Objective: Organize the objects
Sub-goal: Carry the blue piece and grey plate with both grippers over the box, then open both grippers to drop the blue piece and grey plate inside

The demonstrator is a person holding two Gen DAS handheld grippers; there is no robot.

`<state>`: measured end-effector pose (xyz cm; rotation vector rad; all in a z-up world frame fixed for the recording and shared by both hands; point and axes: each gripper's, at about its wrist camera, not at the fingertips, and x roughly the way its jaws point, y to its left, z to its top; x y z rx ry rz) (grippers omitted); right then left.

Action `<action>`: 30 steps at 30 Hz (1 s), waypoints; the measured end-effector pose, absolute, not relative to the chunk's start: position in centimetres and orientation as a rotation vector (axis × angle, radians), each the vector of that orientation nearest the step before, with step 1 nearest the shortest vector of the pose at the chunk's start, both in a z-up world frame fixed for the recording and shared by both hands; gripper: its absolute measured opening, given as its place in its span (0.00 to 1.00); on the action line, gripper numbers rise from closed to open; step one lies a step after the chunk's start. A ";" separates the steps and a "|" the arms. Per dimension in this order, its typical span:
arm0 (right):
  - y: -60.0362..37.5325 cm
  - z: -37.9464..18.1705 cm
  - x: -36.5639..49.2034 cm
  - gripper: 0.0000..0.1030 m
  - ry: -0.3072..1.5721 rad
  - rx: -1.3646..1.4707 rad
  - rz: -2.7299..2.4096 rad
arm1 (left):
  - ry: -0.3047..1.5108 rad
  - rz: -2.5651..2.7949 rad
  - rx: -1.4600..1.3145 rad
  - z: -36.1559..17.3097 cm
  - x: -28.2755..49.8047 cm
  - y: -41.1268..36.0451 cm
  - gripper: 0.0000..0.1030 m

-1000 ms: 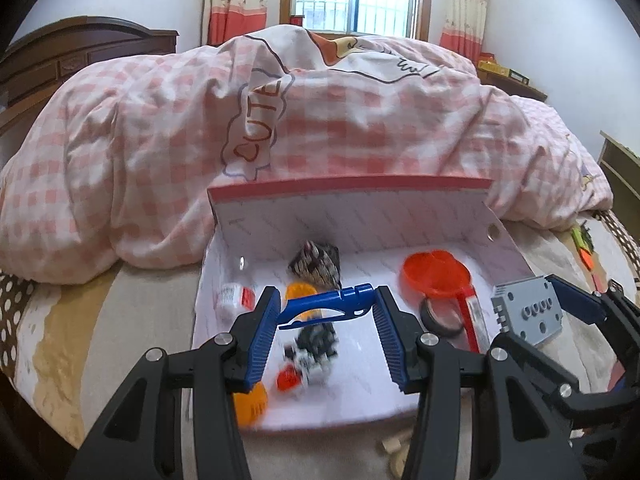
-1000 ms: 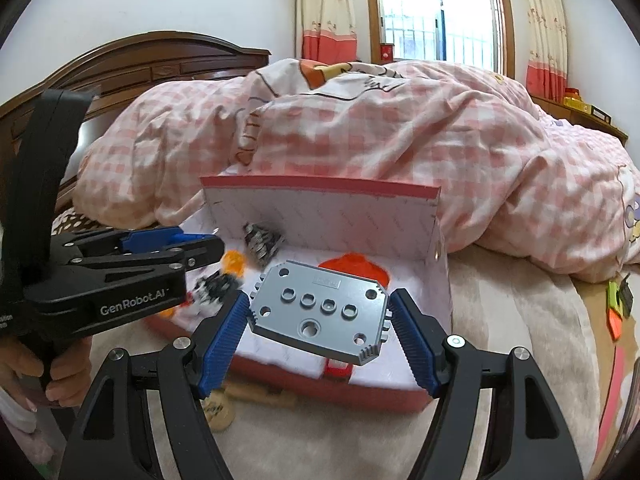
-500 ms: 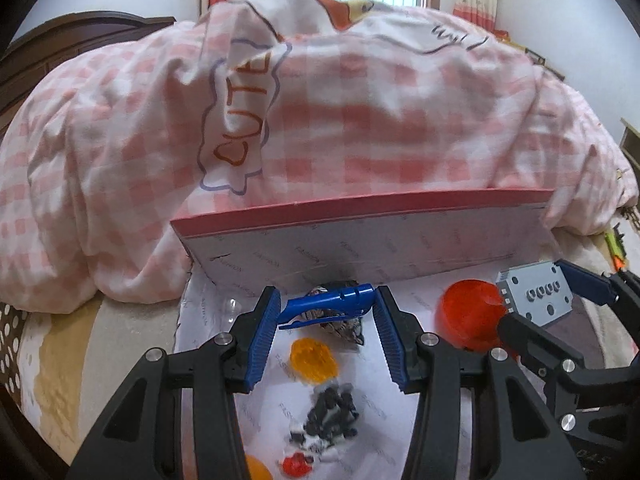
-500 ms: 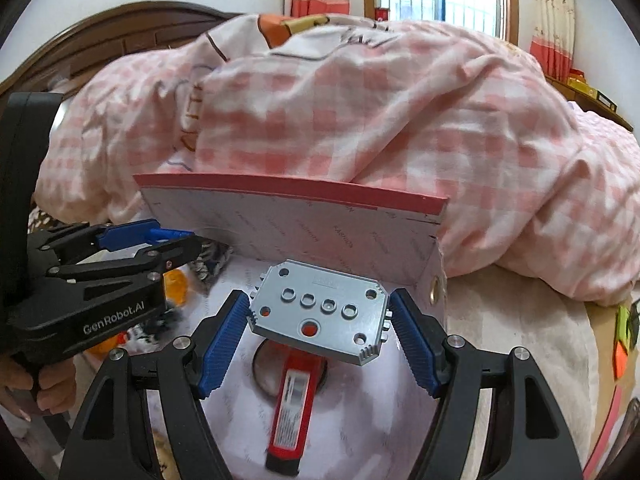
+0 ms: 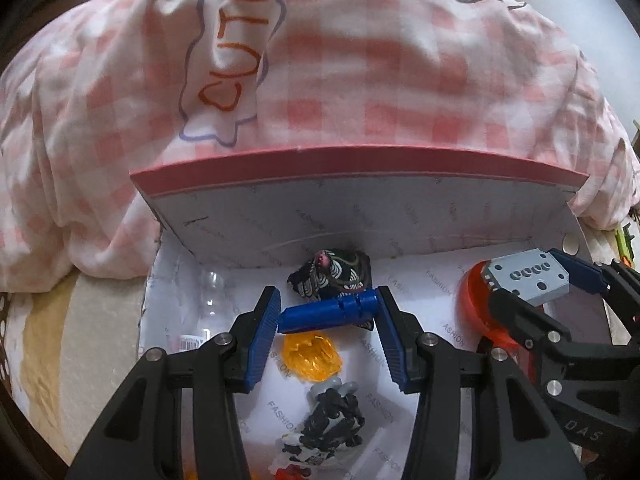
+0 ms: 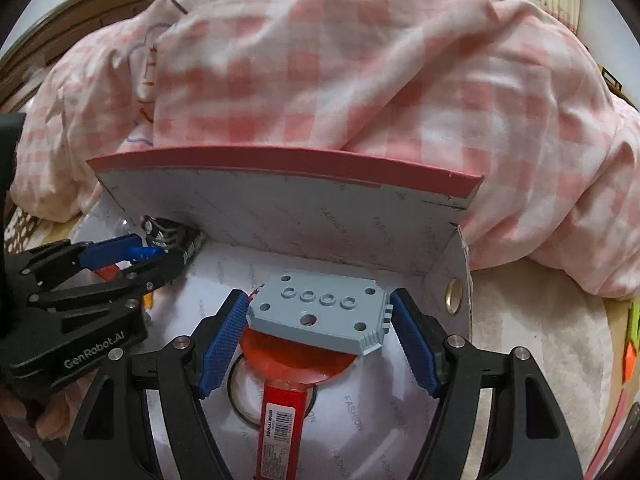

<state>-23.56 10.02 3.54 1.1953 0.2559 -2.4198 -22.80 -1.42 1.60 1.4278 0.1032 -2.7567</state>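
Observation:
My left gripper (image 5: 328,312) is shut on a blue plastic bar (image 5: 326,314) held crosswise between its pads, above the inside of an open box (image 5: 360,224) with a red rim and white lining. My right gripper (image 6: 318,316) is shut on a grey plate with round studs and holes (image 6: 320,312), over the right part of the same box (image 6: 280,208). In the left wrist view the grey plate (image 5: 528,280) shows at the right; in the right wrist view the blue bar (image 6: 144,252) shows at the left.
In the box lie a dark patterned cloth lump (image 5: 332,274), an orange clear piece (image 5: 312,356), a black-and-white toy (image 5: 328,424), an orange-red disc (image 6: 292,360), a red flat pack (image 6: 280,428) and a dark ring. A pink checked quilt (image 5: 320,80) rises behind the box.
Both grippers have moved forward and down over the box and tilted more downward, each still holding its piece. The box now fills the lower view.

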 end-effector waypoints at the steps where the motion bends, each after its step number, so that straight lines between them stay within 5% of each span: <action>1: 9.9 3.5 -23.6 0.72 0.263 1.202 -2.420 | 0.110 -2.749 1.435 1.5 -22.8 -1.4 0.46; 6: 8.4 2.9 -23.4 0.72 0.406 1.238 -2.410 | 0.033 -2.729 1.456 0.4 -22.7 -0.7 0.47; 9: 8.2 2.7 -23.3 0.72 0.400 1.240 -2.399 | 0.016 -2.705 1.446 0.4 -22.6 -0.5 0.55; 30: 9.1 2.8 -15.6 0.72 0.368 1.276 -2.380 | -0.026 -2.767 1.577 0.4 -14.3 1.8 0.57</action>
